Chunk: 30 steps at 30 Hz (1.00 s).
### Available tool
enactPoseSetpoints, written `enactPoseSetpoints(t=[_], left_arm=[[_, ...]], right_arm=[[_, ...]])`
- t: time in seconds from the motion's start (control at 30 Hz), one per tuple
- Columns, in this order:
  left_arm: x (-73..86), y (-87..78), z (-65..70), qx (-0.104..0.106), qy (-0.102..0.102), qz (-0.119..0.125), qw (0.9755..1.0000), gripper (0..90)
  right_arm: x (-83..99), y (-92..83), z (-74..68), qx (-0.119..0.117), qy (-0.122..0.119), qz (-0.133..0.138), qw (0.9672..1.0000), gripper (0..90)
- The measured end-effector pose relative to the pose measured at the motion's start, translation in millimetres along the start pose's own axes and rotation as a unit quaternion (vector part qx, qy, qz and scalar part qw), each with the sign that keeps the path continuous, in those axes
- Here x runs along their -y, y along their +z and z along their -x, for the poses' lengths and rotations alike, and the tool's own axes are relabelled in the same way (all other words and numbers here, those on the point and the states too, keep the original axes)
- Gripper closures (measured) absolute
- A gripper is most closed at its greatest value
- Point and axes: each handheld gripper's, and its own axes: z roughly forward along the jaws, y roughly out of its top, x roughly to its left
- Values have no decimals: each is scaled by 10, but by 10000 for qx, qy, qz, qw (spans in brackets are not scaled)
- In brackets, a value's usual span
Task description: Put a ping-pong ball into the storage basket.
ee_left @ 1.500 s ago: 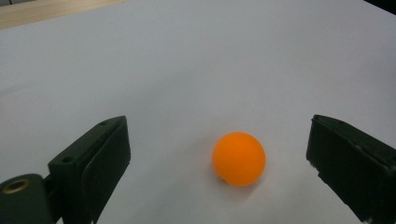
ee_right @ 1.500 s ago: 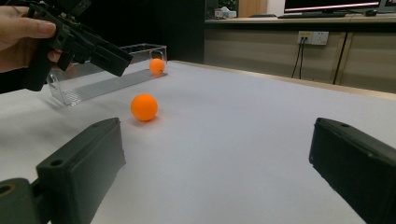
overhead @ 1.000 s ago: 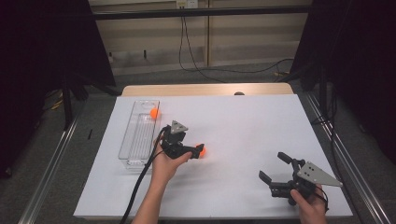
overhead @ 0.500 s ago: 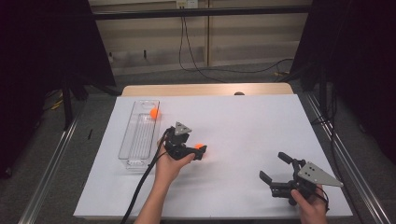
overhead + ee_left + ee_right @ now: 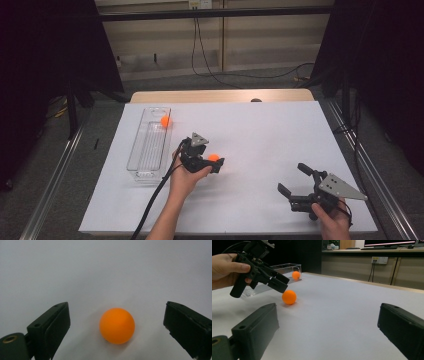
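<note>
An orange ball (image 5: 213,157) (image 5: 117,325) lies on the white table sheet (image 5: 260,135). My left gripper (image 5: 218,163) (image 5: 116,310) hovers at it, open, with a jaw well off on either side and neither pad touching the ball. In the right gripper view the left gripper (image 5: 277,282) hangs just above and behind that ball (image 5: 289,297). A second orange ball (image 5: 165,121) (image 5: 296,275) rests at the far end of a clear plastic tray (image 5: 149,150) (image 5: 287,266). Near the table's front right, my right gripper (image 5: 291,177) (image 5: 327,315) is open, holds nothing and points toward the left one.
The clear tray stands lengthwise left of the left gripper. A black cable (image 5: 155,200) trails from the left gripper along the forearm. Metal rails (image 5: 55,175) run beside the table, and a wooden strip (image 5: 220,96) edges its far side.
My left gripper has shifted slightly to the right, closer around the ball. The right gripper has not moved.
</note>
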Motion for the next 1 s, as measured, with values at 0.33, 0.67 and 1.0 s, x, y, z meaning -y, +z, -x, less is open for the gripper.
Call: enactPoseSetpoints(t=[0.33, 0.67, 1.0], left_arm=[[32, 83, 7, 14, 32, -175, 9998, 111], [59, 137, -9, 81, 23, -344, 9994, 174], [87, 185, -11, 88, 73, -461, 9989, 257]], right_arm=[[3, 0, 5, -1, -9, -11, 10000, 27], [3, -2, 4, 13, 15, -3, 10000, 27], [6, -3, 8, 20, 19, -2, 10000, 27]])
